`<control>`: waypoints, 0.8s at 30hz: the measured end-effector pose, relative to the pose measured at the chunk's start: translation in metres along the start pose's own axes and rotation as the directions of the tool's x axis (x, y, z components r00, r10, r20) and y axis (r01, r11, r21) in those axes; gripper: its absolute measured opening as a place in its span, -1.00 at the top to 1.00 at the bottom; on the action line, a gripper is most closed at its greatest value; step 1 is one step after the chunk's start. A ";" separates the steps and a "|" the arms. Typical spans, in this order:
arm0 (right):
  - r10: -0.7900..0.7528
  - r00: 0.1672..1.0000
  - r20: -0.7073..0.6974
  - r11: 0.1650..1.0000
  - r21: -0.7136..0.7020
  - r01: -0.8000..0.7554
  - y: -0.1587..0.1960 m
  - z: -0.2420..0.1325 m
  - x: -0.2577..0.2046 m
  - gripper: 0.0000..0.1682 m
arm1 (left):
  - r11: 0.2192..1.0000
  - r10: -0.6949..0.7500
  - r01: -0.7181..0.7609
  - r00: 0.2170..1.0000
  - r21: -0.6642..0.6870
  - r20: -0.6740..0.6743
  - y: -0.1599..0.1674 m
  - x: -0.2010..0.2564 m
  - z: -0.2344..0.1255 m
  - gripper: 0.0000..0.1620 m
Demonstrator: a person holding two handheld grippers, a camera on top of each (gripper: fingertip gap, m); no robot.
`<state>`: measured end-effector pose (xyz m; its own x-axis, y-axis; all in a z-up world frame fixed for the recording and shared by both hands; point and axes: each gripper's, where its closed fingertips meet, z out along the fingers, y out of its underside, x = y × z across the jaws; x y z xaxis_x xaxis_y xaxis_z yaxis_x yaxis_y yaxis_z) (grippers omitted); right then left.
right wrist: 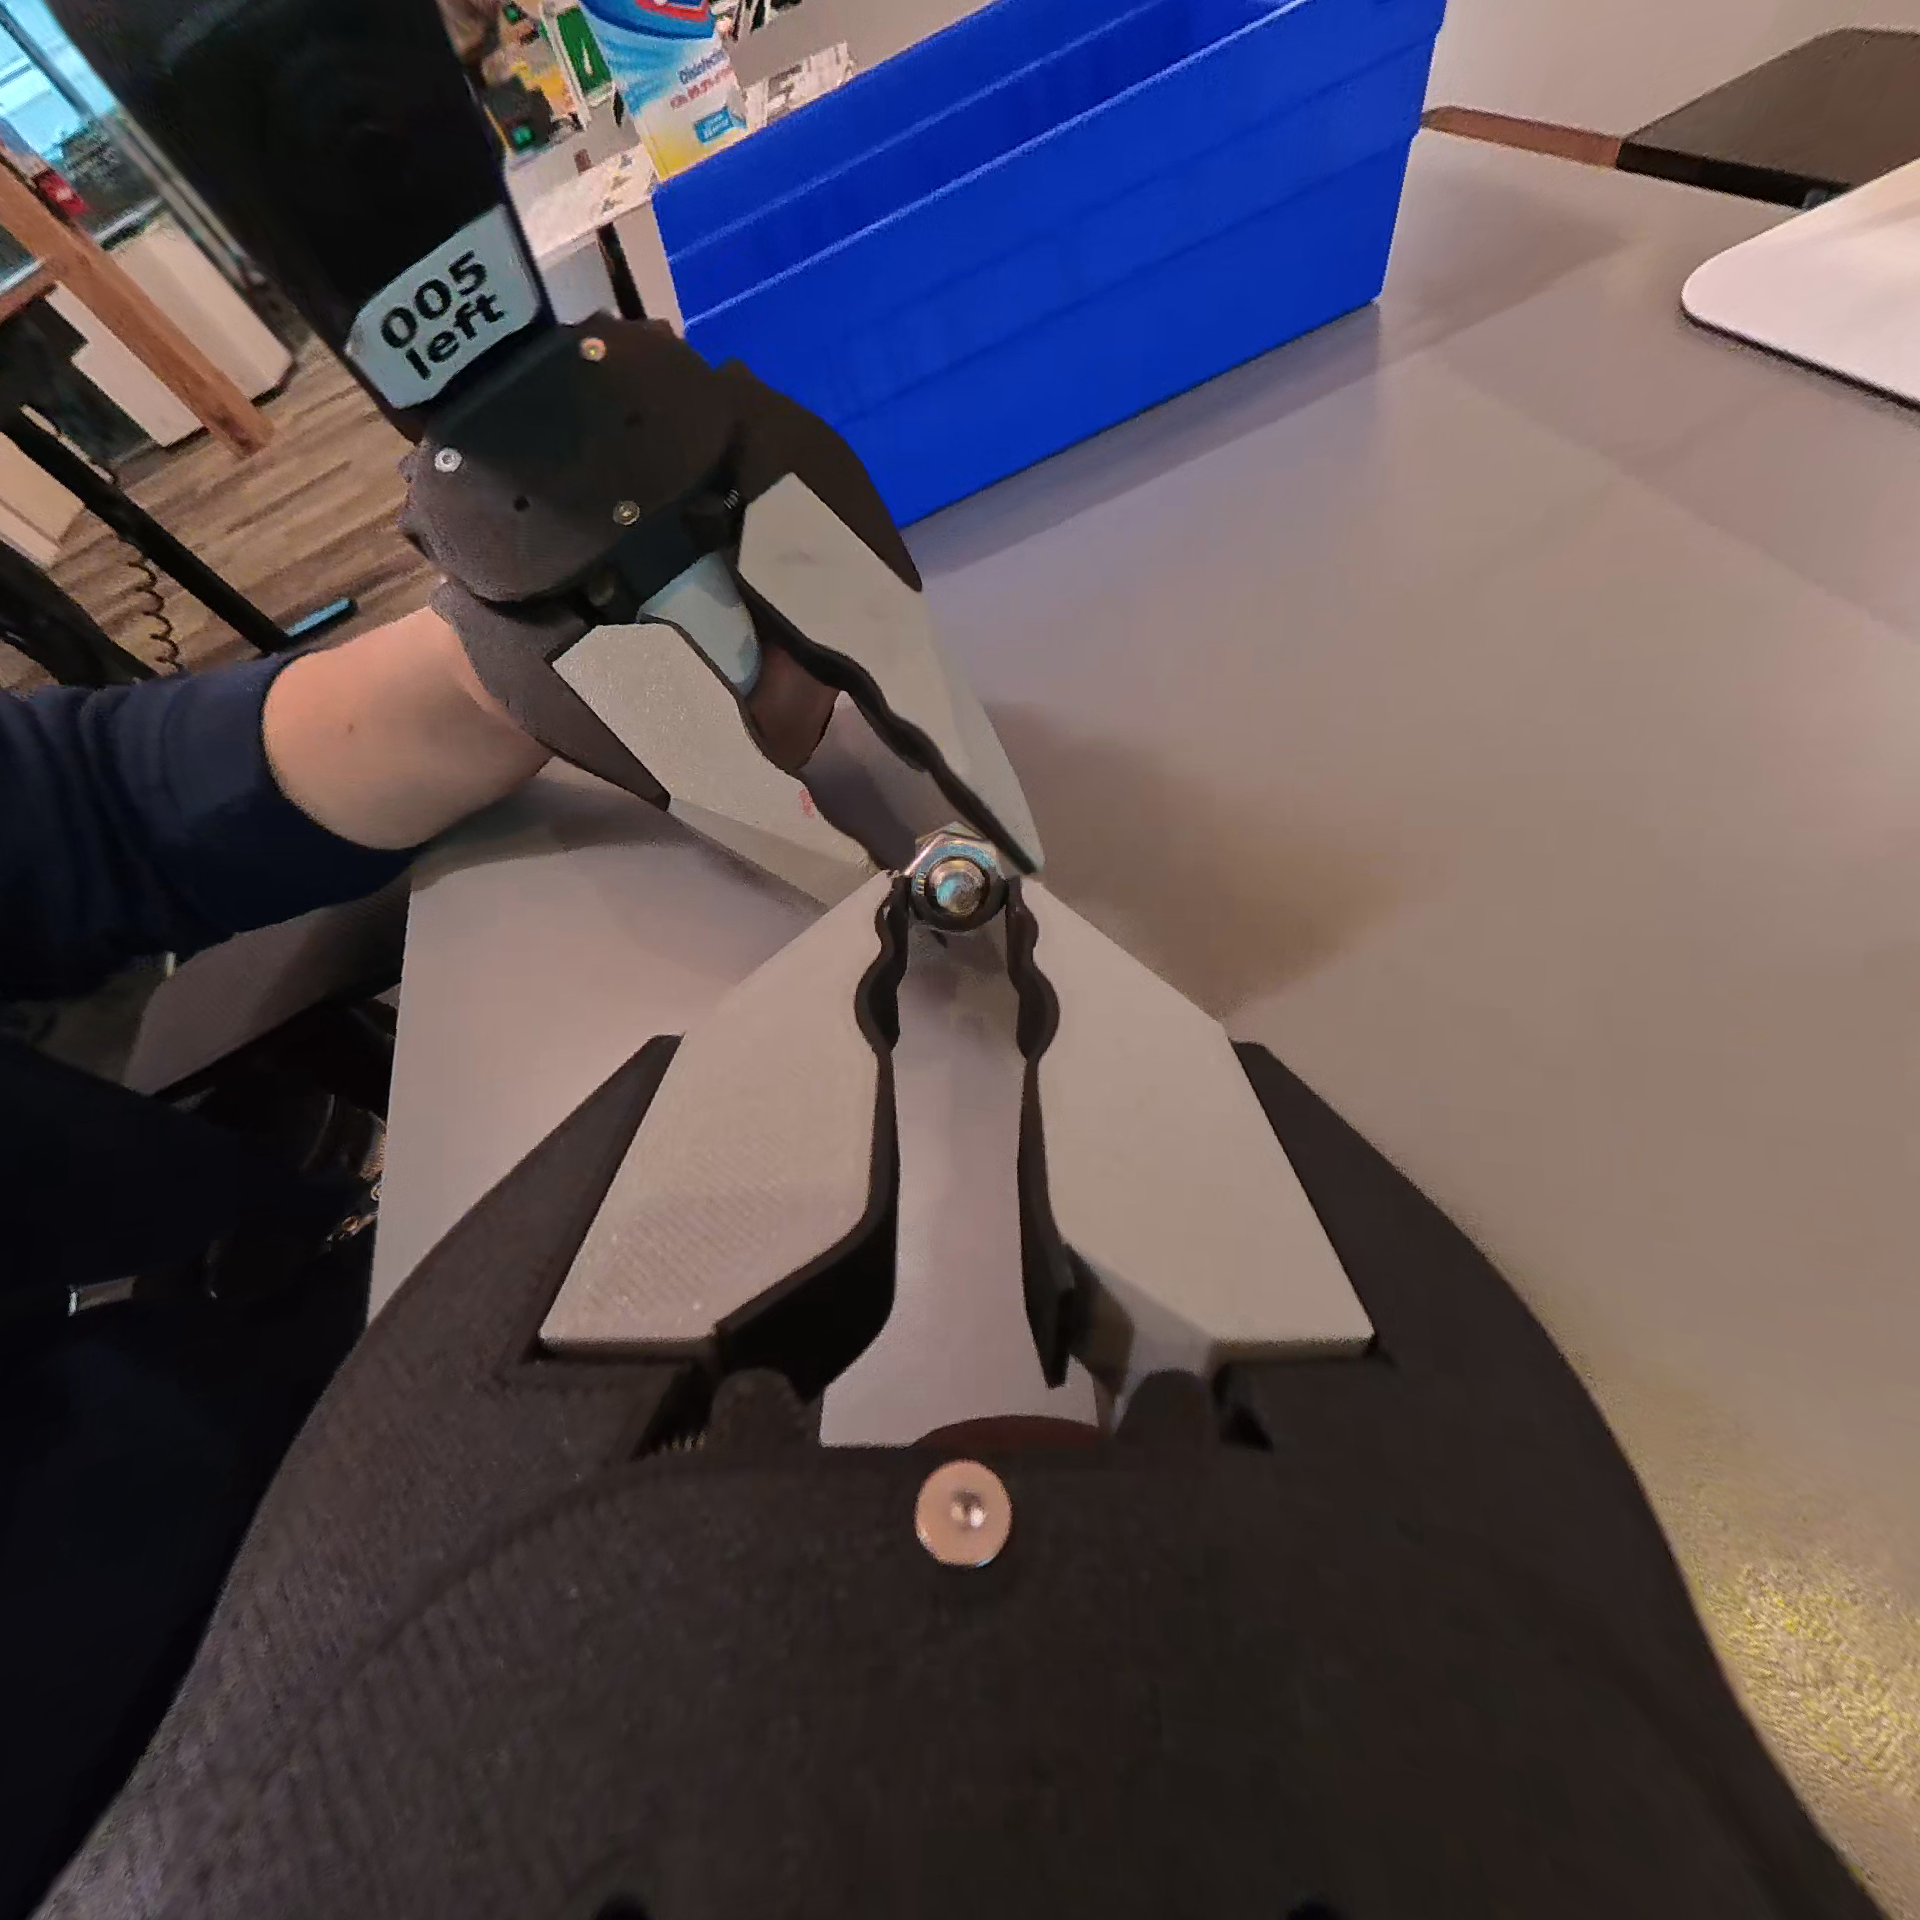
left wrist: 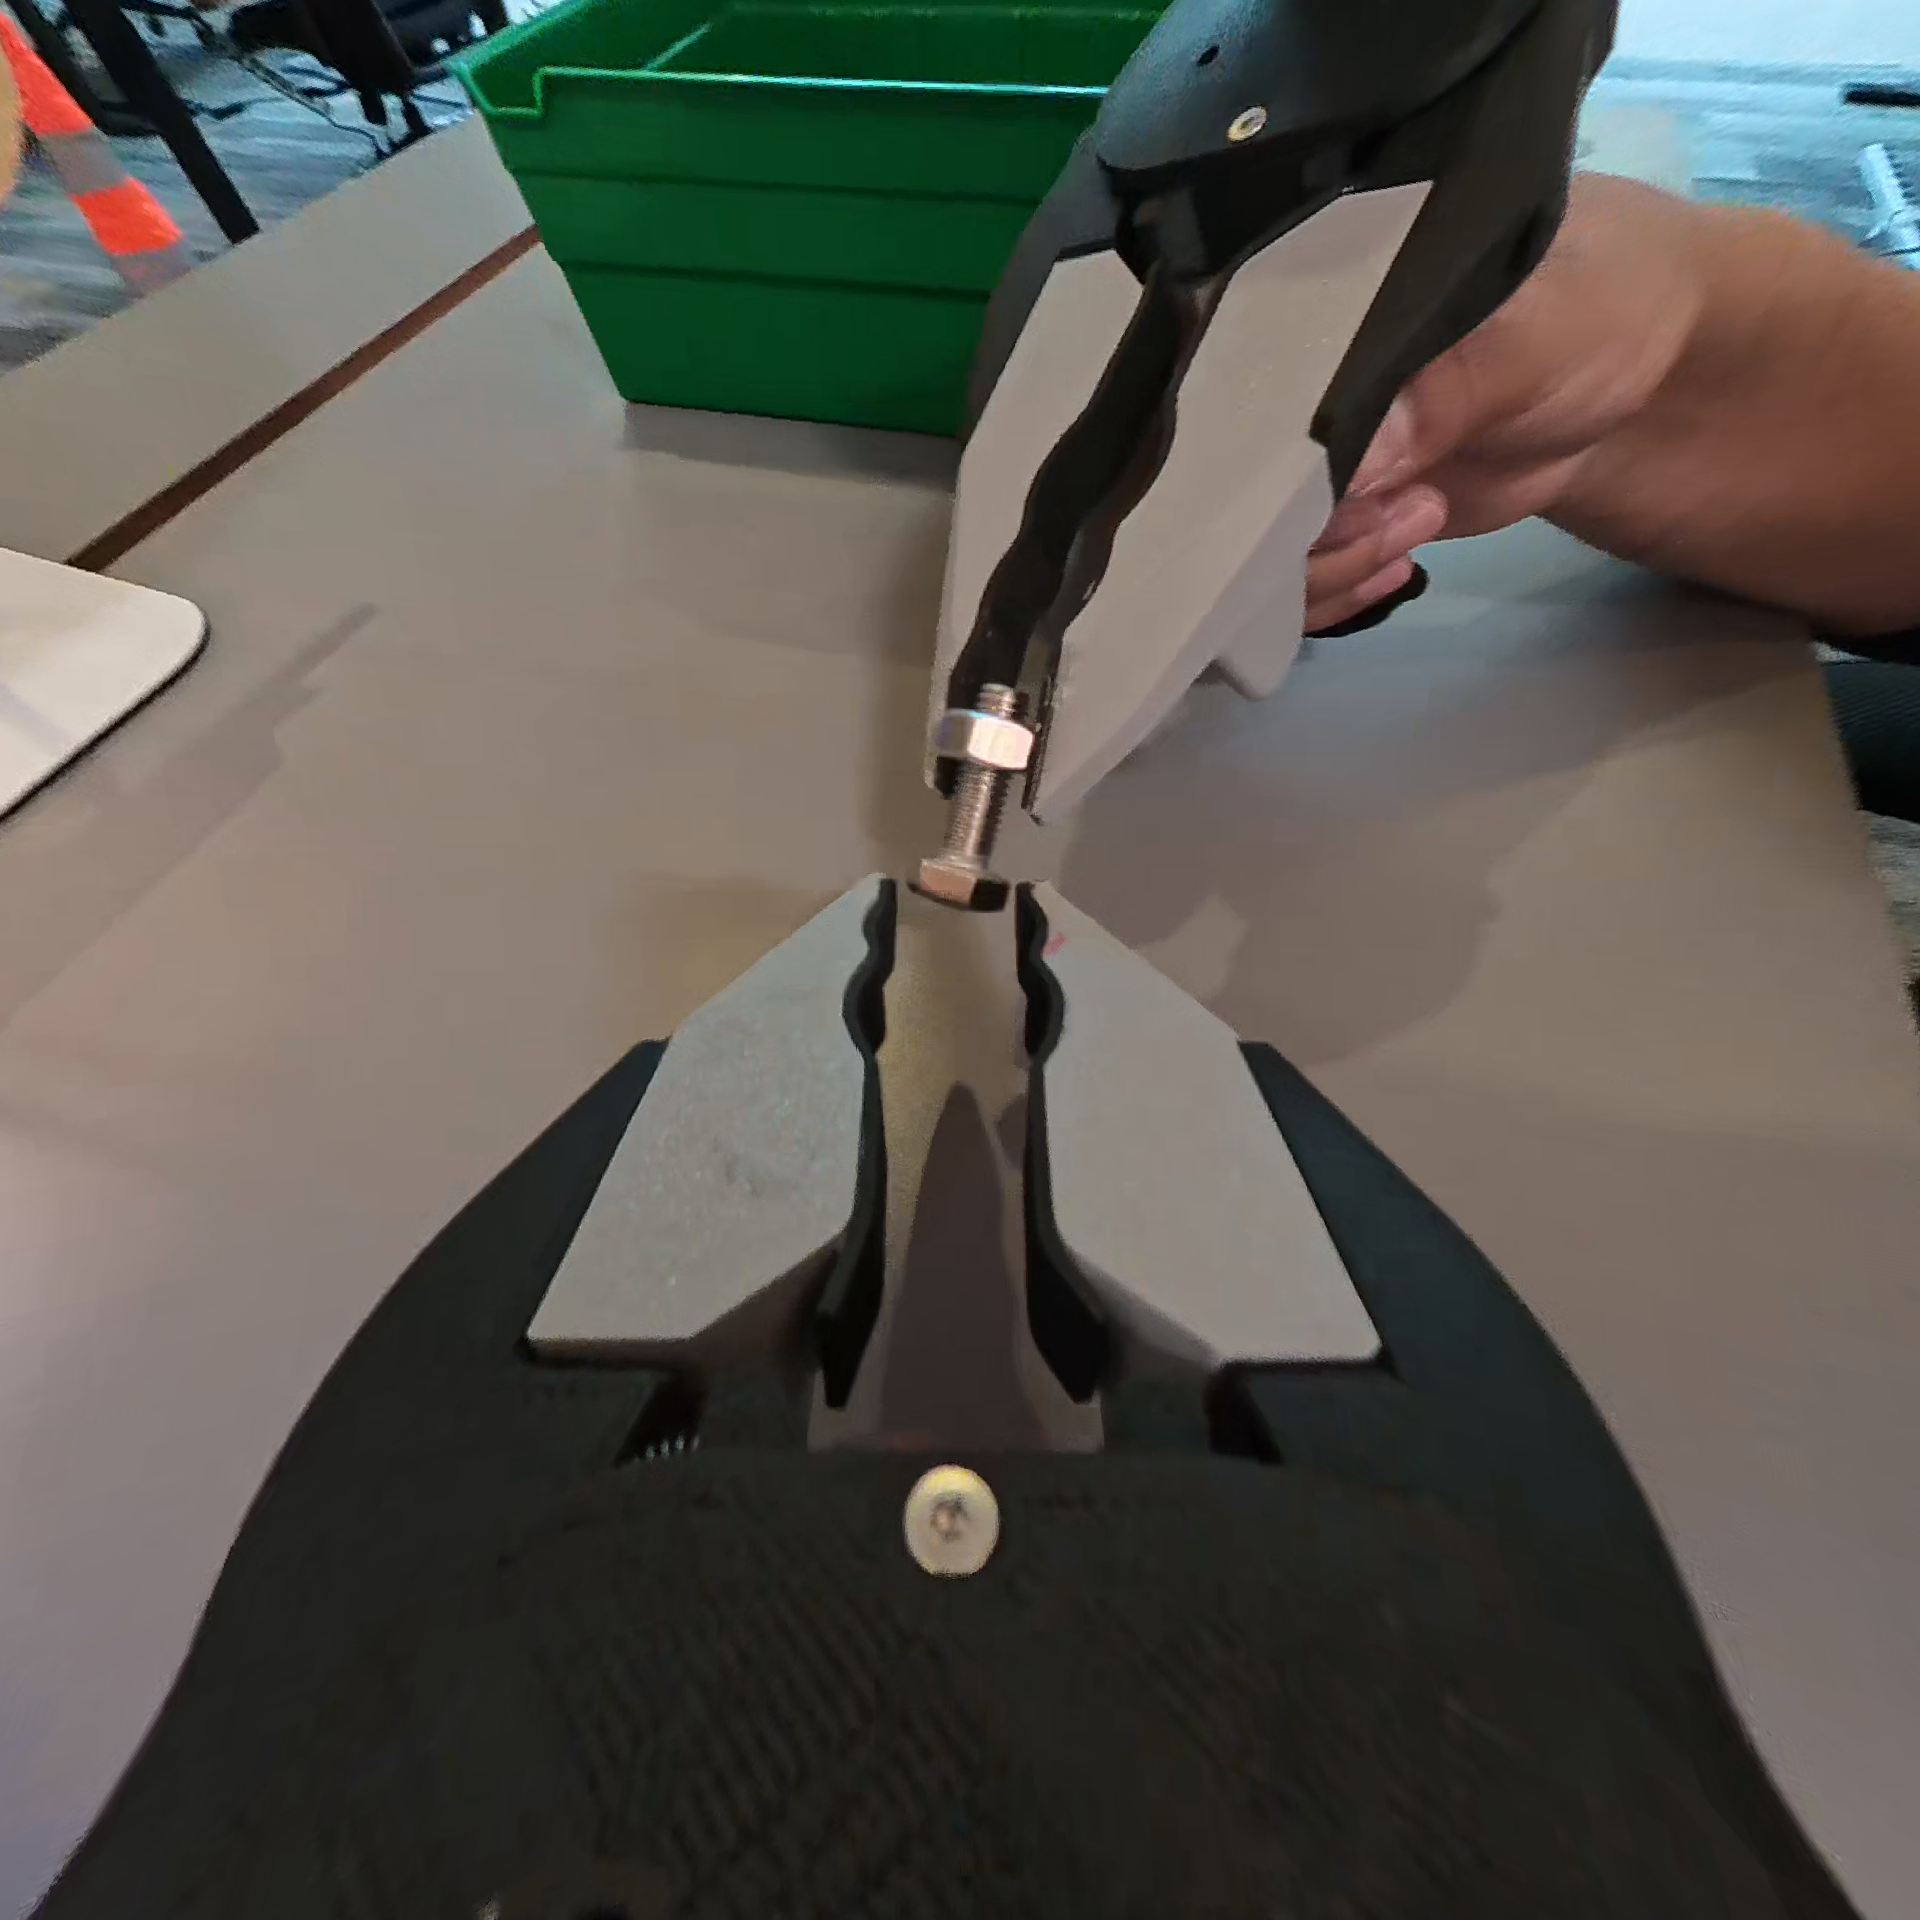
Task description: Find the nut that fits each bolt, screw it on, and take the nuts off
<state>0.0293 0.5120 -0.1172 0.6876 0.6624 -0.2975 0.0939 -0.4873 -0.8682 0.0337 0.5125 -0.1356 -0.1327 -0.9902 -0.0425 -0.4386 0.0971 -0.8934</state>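
Observation:
A silver bolt (left wrist: 971, 826) is held in the air above the grey table (left wrist: 468, 831). My left gripper (left wrist: 956, 896) is shut on the bolt's hex head (left wrist: 961, 883). My right gripper (left wrist: 985, 774) comes down from the upper right and is shut on a silver nut (left wrist: 982, 740) threaded near the bolt's free end. In the right wrist view my right gripper (right wrist: 951, 902) holds the nut (right wrist: 951, 891) end on, with the bolt's tip in its centre. The left gripper (right wrist: 961, 857) reaches in from the upper left, just behind the nut.
A green bin (left wrist: 790, 260) stands at the back of the table in the left wrist view. A blue bin (right wrist: 1039, 260) stands behind the grippers in the right wrist view. A white flat object (right wrist: 1829, 291) lies at the table's edge. A person's hand (left wrist: 1558, 395) holds the right gripper. Both grippers' tips are close together, under 4 cm apart. The white flat object (right wrist: 1829, 291) is about 35 cm from both grippers' fingertips.

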 end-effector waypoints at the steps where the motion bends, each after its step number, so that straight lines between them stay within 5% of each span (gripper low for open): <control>1: 0.004 1.000 0.003 1.000 -0.002 -0.004 0.000 0.001 0.000 0.81 | 1.000 0.013 -0.013 1.000 0.002 0.015 -0.001 -0.001 0.000 0.73; 16: -0.005 1.000 0.002 1.000 -0.004 0.005 0.000 0.000 -0.002 0.82 | 0.984 0.176 -0.171 0.979 -0.052 0.100 0.002 0.002 0.008 0.81; 24: 0.002 1.000 -0.004 1.000 0.012 -0.002 -0.003 0.001 -0.002 0.82 | 0.991 0.128 -0.125 0.989 -0.049 0.079 0.004 0.003 0.010 0.81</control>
<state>0.0271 0.5130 -0.1150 0.6904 0.6592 -0.2981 0.0837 -0.4820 -0.8722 0.0406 0.5087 -0.1436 -0.1169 -0.9743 -0.1924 -0.4616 0.2248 -0.8581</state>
